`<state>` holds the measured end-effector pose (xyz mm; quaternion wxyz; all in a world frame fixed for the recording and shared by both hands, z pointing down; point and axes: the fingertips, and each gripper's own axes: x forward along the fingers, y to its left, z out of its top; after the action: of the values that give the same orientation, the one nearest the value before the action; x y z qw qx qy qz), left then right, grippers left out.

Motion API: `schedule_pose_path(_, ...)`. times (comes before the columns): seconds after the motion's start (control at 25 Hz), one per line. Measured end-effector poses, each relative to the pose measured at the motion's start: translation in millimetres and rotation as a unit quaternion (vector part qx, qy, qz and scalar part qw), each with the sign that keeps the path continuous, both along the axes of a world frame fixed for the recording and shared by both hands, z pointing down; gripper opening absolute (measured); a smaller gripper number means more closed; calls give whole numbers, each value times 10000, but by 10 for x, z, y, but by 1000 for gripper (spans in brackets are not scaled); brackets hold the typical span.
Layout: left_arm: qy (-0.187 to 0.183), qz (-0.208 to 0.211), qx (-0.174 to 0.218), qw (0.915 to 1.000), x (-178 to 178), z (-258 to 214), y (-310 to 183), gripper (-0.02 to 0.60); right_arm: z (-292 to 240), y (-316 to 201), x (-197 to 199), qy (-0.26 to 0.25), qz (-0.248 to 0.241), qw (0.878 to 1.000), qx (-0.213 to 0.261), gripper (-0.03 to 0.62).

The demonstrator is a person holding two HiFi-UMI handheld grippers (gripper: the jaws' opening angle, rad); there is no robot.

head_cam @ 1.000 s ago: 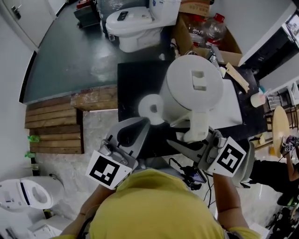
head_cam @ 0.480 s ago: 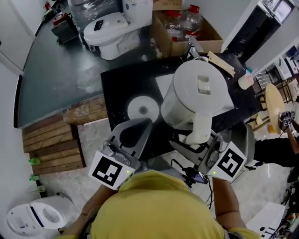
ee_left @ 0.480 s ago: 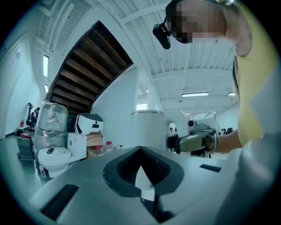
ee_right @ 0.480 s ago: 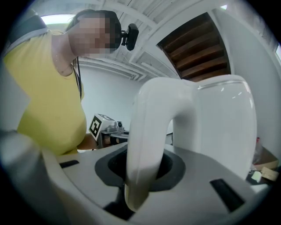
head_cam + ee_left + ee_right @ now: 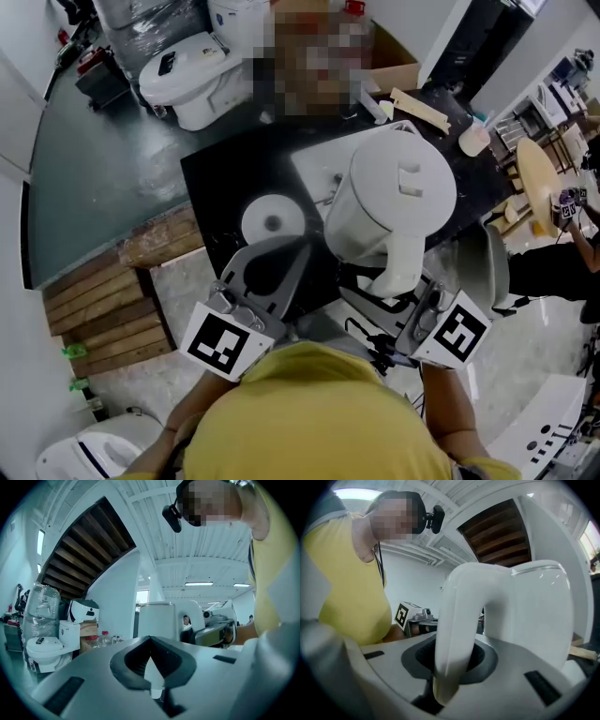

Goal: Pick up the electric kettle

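Your right gripper (image 5: 395, 287) has the electric kettle (image 5: 401, 192) by its handle (image 5: 454, 620). The jaws stand partly closed, with their pads clamped on either side of the white grip near its lower end, as the right gripper view shows. The handle runs upright through the jaws, so its long axis crosses the line they point along. The kettle's body sits straight ahead of them, just past the handle, and it is upright with the lid on top.

From the head view the kettle looks clear of its round power base (image 5: 272, 223), which lies on the black table (image 5: 211, 178) off to the left of your right jaws. So I judge the pick-up as good as made. The weight hangs forward of the grip, so expect the body to want to tip away from you, and hold the jaws level.

Your left gripper (image 5: 298, 249) is empty. Its jaws are closed tip to tip on nothing, and the kettle stands just ahead of them, a little to their right. The right hand is the one on the job, and the left is near enough to steady the body if needed
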<state>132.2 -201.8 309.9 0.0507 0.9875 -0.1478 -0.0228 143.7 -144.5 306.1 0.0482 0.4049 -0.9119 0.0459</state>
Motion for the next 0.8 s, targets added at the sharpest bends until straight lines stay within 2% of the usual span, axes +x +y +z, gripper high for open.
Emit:
schedule_pose_path(0.36, 21, 241, -14, 9997, 78, 0, 47, 8, -15, 158, -13, -35, 326, 9994, -72, 94)
schedule_pose_path(0.8, -2, 339, -30, 9994, 86, 30, 91, 8, 7, 263, -114, -20, 406, 9991, -124, 94)
